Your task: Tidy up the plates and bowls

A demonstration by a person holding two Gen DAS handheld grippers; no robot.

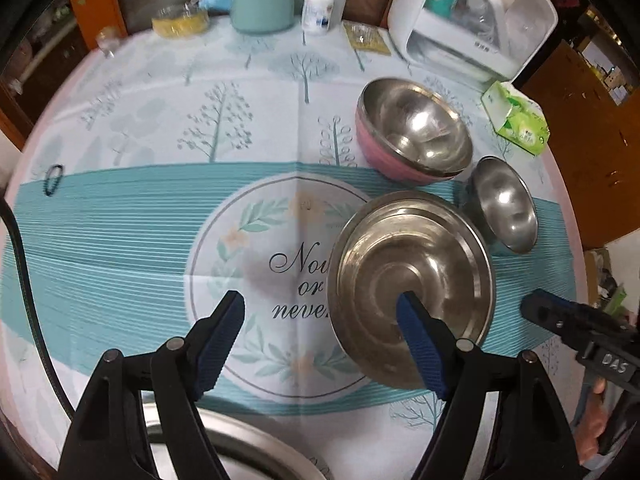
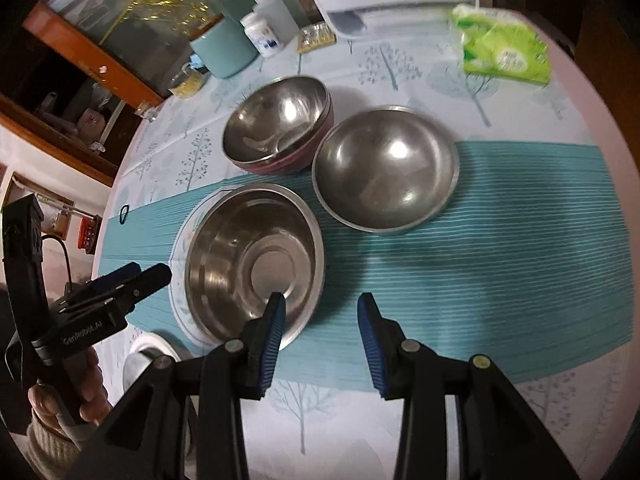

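- Nearest the lens in the left wrist view: the rim of a steel plate (image 1: 240,448) at the bottom edge, beneath the left gripper (image 1: 320,344), whose jaws stand spread wide and hold nothing.
- Left gripper, relation to target: the wide steel basin (image 1: 412,280) lies ahead and to the right of the jaw gap; the right-hand finger overlaps the basin's bowl in the view (contact cannot be told).
- Right gripper (image 2: 322,336): jaws spread, empty; the basin (image 2: 256,268) lies ahead and to the left, its near rim just beside the left-hand finger, so this gripper appears the nearer of the 2 to that rim.
- Other task items on the counter (image 2: 500,240): a round steel bowl (image 2: 386,168) ahead of the right jaws, well apart from them, and a pink-sided bowl (image 2: 280,128) behind, touching or nearly touching it.
- Judgement: a rim pinch on the basin calls for a short leftward shift of the right gripper.
- Round vessels offer no long axis; any rim point serves.
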